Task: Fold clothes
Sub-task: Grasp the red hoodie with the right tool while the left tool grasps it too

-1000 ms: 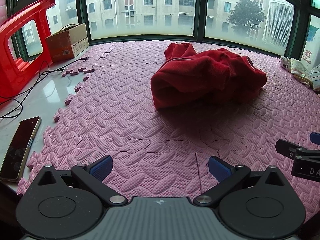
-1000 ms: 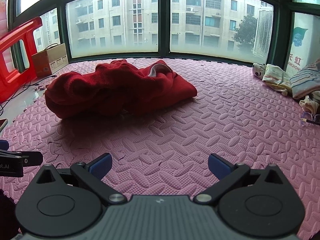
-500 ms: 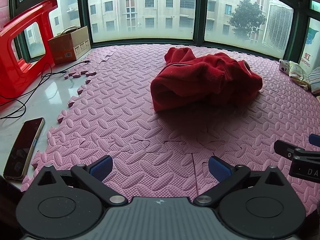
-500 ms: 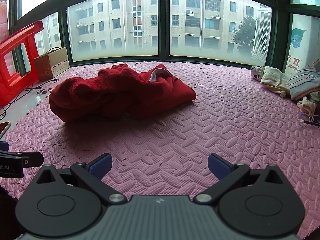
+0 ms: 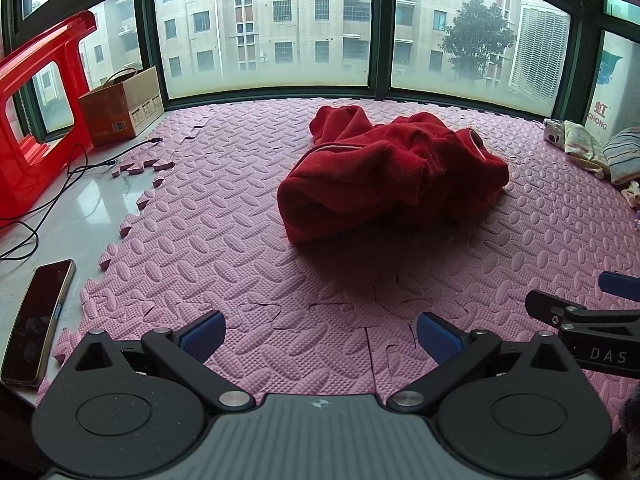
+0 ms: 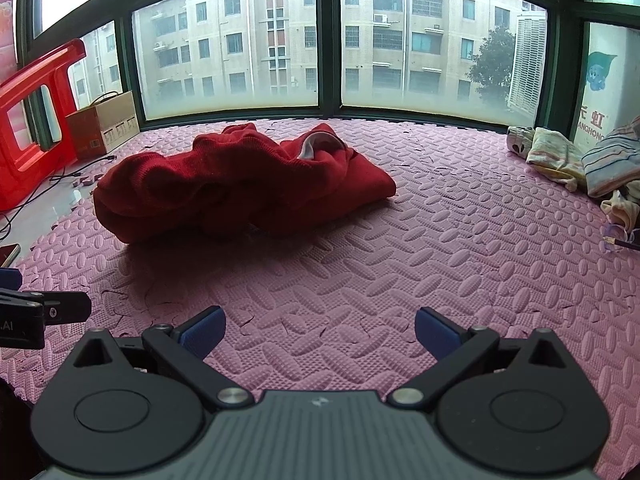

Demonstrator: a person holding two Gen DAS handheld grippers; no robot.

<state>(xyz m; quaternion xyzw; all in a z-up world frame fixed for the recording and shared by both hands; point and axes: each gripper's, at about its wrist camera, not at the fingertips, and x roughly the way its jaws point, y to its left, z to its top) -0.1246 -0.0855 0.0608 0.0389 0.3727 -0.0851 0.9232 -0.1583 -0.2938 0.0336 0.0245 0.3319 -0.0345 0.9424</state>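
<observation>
Red, seemingly knitted garment (image 5: 384,176) lies rumpled on embossed foam mat (image 5: 224,240); both claws gape empty.

Cloth, foam, plastic and polished stone

The red garment (image 5: 384,176) is a soft, fuzzy knit cloth; the pink mat (image 5: 224,240) is matt embossed foam with jigsaw edges. Past its left edge lies glossy pale sill (image 5: 80,216), a glossy-screened phone (image 5: 36,320), shiny red plastic stool (image 5: 28,128) and a matt cardboard box (image 5: 124,108).
</observation>
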